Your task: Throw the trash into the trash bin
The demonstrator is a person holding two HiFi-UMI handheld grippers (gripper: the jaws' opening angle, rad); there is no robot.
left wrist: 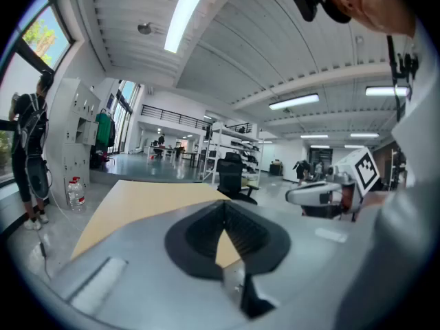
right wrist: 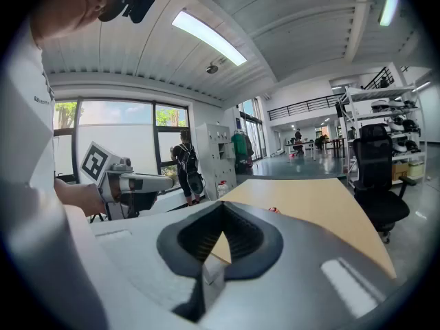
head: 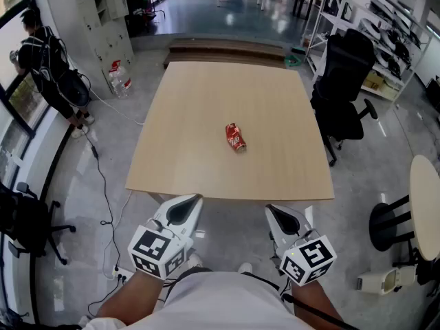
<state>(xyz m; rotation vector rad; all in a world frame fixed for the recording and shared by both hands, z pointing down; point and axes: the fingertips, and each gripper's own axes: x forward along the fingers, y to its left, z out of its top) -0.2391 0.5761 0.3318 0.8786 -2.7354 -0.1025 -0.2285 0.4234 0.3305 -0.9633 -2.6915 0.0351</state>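
Though whole overhead, can (head: 236,137): right-view sliver.

can (head: 236,137): open on every side | office chair (head: 344,81): beside table (head: 206,170) right edge

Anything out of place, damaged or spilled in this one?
A red can lies dented and on its side near the middle of the table, alone; no spill shows around it. Nothing else stands out.
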